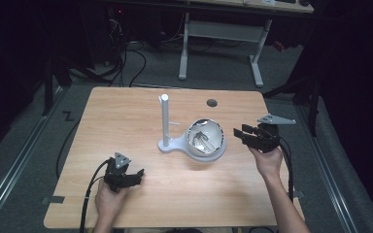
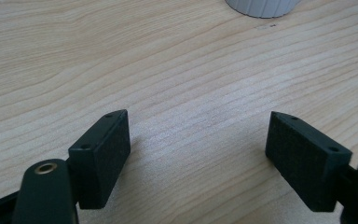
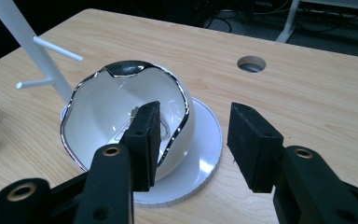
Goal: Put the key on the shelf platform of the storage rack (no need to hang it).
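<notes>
Overhead, both wide-open claws, left claw point(image 1: 135, 175) and right claw point(image 1: 240, 134), hover over the wooden table point(image 1: 126, 116) in a dark room

You see a bright table point(image 1: 126, 126) from overhead light, with a very dark room around it. The shiny bowl point(image 3: 121, 107) rim glares. Soft shadows sit under things. Close-up jaws look slightly blurry.

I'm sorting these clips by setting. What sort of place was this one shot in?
Probably a lab or workshop set up for recording, not a home. A bare wooden table stands on grey floor, cables lie behind it, another desk's white frame stands beyond, and dark curtains hang around.
</notes>
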